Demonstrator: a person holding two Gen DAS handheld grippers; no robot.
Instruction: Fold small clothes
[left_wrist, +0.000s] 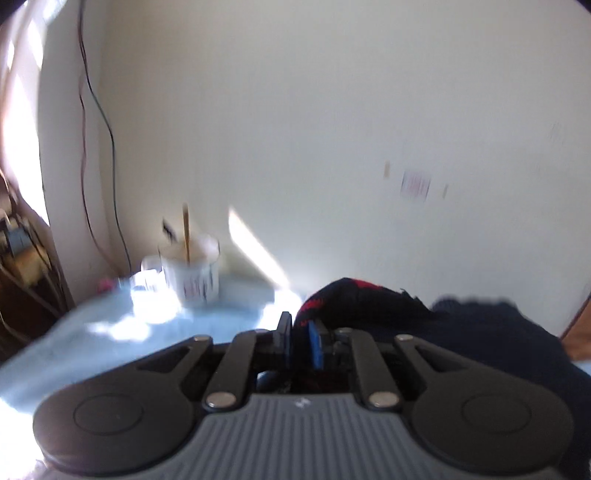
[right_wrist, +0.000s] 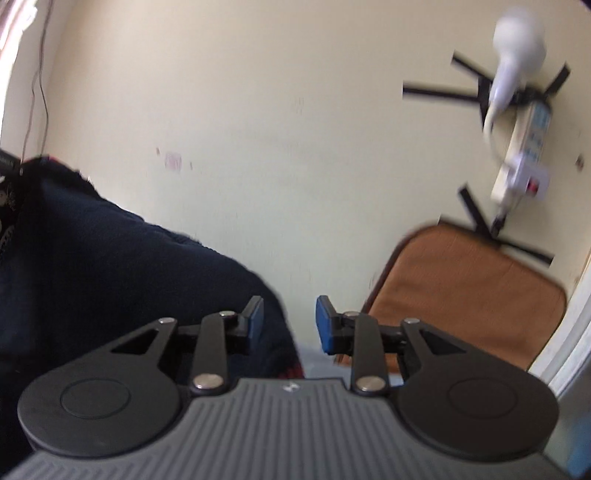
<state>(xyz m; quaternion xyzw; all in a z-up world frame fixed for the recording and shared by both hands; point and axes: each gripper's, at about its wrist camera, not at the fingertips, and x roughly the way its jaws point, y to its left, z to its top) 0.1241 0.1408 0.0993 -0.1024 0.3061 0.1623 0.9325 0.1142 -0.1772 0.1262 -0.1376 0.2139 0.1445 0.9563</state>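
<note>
A dark navy knit garment (left_wrist: 491, 332) with red stripes lies on a light blue cloth-covered table (left_wrist: 110, 343). My left gripper (left_wrist: 300, 341) is shut on a bunched edge of it, holding the red-striped part up above the pads. In the right wrist view the same navy garment (right_wrist: 110, 277) hangs as a raised mass at the left. My right gripper (right_wrist: 290, 325) is open and empty, with its left finger (right_wrist: 255, 319) beside the garment's edge.
A white measuring cup (left_wrist: 192, 269) with a stick in it and a small glass stand at the table's back left by the wall. Cables (left_wrist: 107, 140) hang down the wall. A brown chair back (right_wrist: 461, 295) stands right, under a wall power strip (right_wrist: 524, 147).
</note>
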